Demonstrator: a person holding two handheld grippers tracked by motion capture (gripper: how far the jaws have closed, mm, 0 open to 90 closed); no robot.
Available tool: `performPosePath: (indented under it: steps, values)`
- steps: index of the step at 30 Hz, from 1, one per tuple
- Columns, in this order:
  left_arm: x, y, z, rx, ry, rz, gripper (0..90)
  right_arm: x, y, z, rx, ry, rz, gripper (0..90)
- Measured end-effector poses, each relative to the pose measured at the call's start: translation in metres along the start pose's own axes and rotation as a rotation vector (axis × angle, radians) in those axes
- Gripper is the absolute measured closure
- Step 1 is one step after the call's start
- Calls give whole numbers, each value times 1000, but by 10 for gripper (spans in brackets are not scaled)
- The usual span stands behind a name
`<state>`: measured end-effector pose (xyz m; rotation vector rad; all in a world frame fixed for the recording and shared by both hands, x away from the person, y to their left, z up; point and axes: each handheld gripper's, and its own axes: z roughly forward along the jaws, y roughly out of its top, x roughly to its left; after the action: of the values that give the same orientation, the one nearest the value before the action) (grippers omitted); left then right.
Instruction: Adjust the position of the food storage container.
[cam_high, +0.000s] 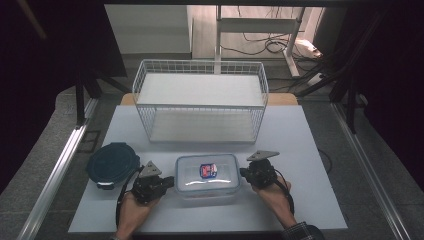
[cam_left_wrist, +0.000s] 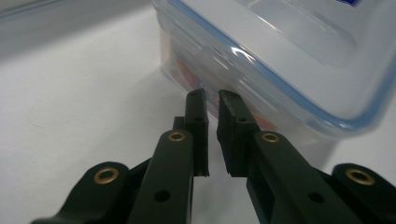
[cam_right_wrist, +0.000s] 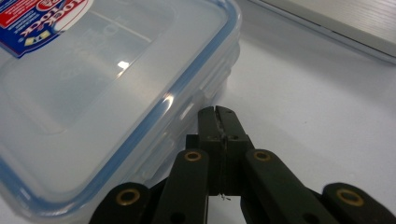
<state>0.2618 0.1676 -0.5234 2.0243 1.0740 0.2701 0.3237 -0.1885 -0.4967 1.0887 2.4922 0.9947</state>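
A clear rectangular food box (cam_high: 220, 182) with a blue-sealed lid and a red and blue sticker lies at the table's front middle. My left gripper (cam_high: 170, 181) is at the box's left side. In the left gripper view its jaws are nearly closed, with only a thin slit and nothing between them. The tips of my left gripper (cam_left_wrist: 212, 95) are right at the box (cam_left_wrist: 299, 51) wall. My right gripper (cam_high: 242, 172) is at the box's right side. My right gripper (cam_right_wrist: 217, 109) is fully shut and empty, its tips at the side clip of the box (cam_right_wrist: 93, 93).
A dark blue round lidded container (cam_high: 112, 164) sits left of my left hand. A white wire basket (cam_high: 200, 107) stands behind the box across the table's middle. Metal rails run along both table sides.
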Motion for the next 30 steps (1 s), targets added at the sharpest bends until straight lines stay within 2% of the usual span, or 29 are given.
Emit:
performPosePath:
  steps: [2,6,11,14,15,16,17,18,19,21,22,23,24,25,26,27,28,29,30]
  values:
    - [1,1,1,-3,5,-3,836,3,-2,-3,5,0,-13,897]
    - [5,1,2,-9,5,-23,843,8,-5,-6,10,6,-16,897]
    - [8,2,3,-12,12,-27,844,14,-9,-9,15,17,-12,897]
    - [10,2,3,-10,14,-35,822,17,-12,-12,20,21,-19,896]
    - [11,2,2,-8,14,-41,793,17,-13,-13,17,31,-25,895]
    - [13,-1,-1,-6,31,-51,667,16,-14,-15,10,36,-33,861]
    - [13,-1,-1,-6,31,-51,603,16,-14,-15,10,36,-33,861]
    - [13,-3,-2,-10,34,-56,603,16,-14,-16,9,12,-54,836]
    - [14,-5,-4,-6,35,-53,562,16,-15,-18,5,-11,-77,807]
    - [14,-7,-8,-8,35,-43,448,11,-17,-21,-14,-29,-89,716]
    - [13,-10,-11,-6,44,-32,355,7,-19,-24,-27,-34,-88,600]
    - [13,-10,-11,-6,44,-32,301,7,-19,-24,-27,-34,-88,600]
    - [14,-12,-13,-6,36,-30,252,2,-21,-26,-48,-15,-82,403]
    - [15,-14,-15,-9,30,-34,252,2,-21,-26,-48,-15,-82,403]
    - [18,-16,-18,-16,24,-43,197,-2,-23,-26,-59,-8,-66,262]
    - [18,-16,-18,-16,24,-43,176,-2,-23,-26,-59,-8,-66,262]
    - [19,-17,-21,-28,15,-50,166,-4,-25,-27,-74,-11,-62,157]
    - [19,-17,-23,-39,9,-58,166,-4,-25,-27,-74,-11,-62,157]
    - [20,-17,-25,-45,9,-60,148,-4,-26,-26,-80,-24,-62,88]
